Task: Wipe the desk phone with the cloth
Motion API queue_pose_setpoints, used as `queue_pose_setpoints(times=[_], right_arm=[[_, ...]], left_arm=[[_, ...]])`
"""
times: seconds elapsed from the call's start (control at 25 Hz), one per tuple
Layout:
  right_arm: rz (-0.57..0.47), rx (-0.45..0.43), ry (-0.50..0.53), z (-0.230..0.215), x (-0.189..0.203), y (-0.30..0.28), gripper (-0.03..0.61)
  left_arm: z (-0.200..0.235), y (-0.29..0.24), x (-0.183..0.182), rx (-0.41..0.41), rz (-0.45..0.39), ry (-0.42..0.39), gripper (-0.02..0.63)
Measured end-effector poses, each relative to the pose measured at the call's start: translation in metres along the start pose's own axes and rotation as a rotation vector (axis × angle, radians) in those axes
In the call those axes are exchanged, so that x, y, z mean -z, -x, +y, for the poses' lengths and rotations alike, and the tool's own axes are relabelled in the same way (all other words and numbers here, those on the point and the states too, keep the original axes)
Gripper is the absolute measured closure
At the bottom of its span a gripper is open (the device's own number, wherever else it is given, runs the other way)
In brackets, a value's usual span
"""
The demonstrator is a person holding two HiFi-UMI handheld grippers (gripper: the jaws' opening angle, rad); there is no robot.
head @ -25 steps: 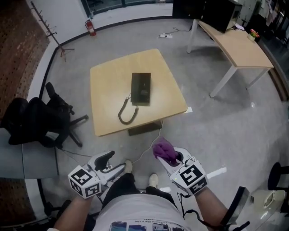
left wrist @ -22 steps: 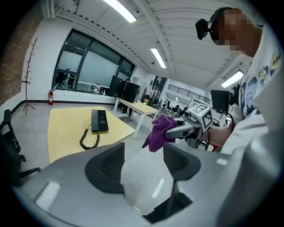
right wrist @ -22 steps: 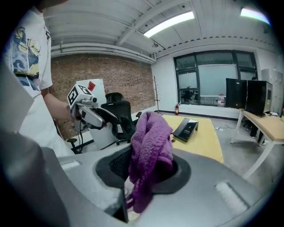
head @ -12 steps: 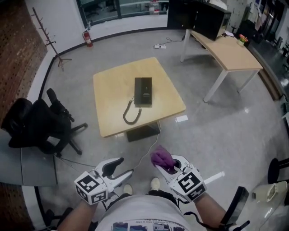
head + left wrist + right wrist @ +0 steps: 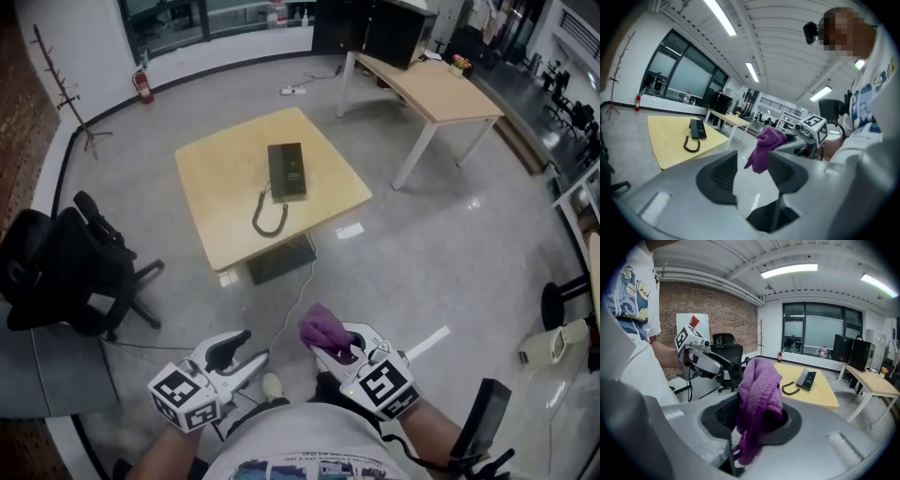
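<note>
The desk phone (image 5: 287,171) on the bench (image 5: 216,187) is too small to show its keys. The purple cloth (image 5: 759,394) hides most of the right claw's (image 5: 757,417) pads (image 5: 724,413).

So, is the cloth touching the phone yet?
Apart. The head view shows the cloth clamped in the right gripper, while the phone lies on the table, with bare floor between.
</note>
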State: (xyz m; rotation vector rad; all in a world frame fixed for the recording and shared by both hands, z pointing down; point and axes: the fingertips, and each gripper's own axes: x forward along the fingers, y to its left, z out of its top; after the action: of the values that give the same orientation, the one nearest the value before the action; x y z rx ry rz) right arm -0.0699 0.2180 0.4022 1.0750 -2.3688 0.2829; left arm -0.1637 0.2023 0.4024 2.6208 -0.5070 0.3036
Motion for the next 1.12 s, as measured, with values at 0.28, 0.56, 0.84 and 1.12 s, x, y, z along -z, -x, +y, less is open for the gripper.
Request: queue_pose_setpoints(times=[0.28,0.56,0.84,1.12], right_arm=[[-0.009,-0.003,0.011,0.038,-0.007,0.003,0.471],[-0.023,-0.020,0.045,0.049,-0.008,0.024,0.471],[-0.028,-0.018,0.063,0.045,0.004,0.051,0.471],[-0.039,-0.021,0.077,0.040,0.014,0.063,0.471]], left_arm=[[-0.016,0.015,0.015,0.035,0.053,-0.033,0.541],[-0.046,0.007,0.028,0.037,0.064,-0.018,0.609],[-0.083,-0.012,0.032,0.056,0.078,-0.020,0.609],[-0.094,-0.021,0.037,0.036,0.086,-0.014,0.609]])
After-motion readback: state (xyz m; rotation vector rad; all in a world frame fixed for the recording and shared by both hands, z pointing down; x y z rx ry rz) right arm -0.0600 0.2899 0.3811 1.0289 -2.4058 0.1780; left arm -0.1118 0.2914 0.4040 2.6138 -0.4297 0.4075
